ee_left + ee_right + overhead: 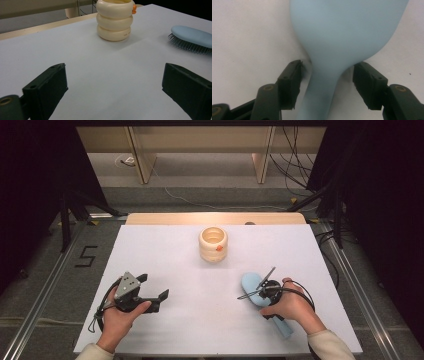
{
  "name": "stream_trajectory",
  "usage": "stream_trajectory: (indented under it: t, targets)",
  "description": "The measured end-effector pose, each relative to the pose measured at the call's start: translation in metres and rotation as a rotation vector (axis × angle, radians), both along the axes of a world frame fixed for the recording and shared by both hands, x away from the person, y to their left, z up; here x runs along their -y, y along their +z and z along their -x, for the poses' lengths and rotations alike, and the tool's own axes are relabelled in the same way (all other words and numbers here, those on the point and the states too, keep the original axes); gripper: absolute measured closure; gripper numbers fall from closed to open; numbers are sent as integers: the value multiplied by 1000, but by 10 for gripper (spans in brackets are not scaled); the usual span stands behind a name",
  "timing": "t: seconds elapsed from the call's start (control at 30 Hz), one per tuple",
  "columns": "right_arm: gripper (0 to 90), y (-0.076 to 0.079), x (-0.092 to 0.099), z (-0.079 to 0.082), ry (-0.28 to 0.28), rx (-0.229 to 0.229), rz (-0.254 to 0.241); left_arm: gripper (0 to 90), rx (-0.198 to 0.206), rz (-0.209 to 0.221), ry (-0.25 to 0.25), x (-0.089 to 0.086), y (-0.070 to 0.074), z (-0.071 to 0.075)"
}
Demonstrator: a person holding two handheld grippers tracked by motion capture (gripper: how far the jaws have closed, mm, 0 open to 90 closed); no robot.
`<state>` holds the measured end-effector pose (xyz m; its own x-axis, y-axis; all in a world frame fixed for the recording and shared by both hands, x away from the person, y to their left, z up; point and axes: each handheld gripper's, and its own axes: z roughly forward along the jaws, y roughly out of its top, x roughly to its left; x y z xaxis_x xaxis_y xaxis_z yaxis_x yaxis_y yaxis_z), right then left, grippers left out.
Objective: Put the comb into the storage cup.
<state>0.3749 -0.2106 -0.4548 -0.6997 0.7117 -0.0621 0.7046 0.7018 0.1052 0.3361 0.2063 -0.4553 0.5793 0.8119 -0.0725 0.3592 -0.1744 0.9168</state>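
Note:
A light blue hairbrush point(250, 284) lies bristles down on the white table point(190, 320), at the right front. In the right gripper view its smooth back point(344, 30) narrows into the handle, and my right gripper point(327, 82) straddles that neck with a jaw on each side. Small gaps show between the pads and the handle. A cream ribbed cup point(213, 244) with an orange tab stands at the table's middle back. My left gripper point(154, 286) rests at the left front, jaws wide apart with nothing between them. From there the left gripper view takes in the cup point(114, 20) and the brush point(192, 36).
The table's far edge is a wooden strip point(215, 218). Beyond it lie the floor, cables and bench legs point(142, 165). A metal rail point(40, 290) runs along the floor on each side, and a taped figure 5 point(86, 256) marks the floor at the left.

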Motion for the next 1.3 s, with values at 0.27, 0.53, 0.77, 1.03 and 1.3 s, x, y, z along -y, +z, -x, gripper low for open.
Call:
stream_trajectory:
  t: [0.27,0.53,0.77,1.03,1.3]
  targets:
    - [475,0,-3,-1,-11,-15,2,57,0,3,-1,0,0,0]
    - [525,0,-3,-3,-32,-37,-15,59,0,6,-4,0,0,0]
    - [555,1,-2,-6,-45,-38,-21,61,0,9,-5,-1,0,0]
    - [598,1,-4,-7,-94,-47,-15,69,1,19,-9,-1,0,0]
    - [673,1,-7,-6,-103,-49,0,80,5,17,-7,-1,0,0]
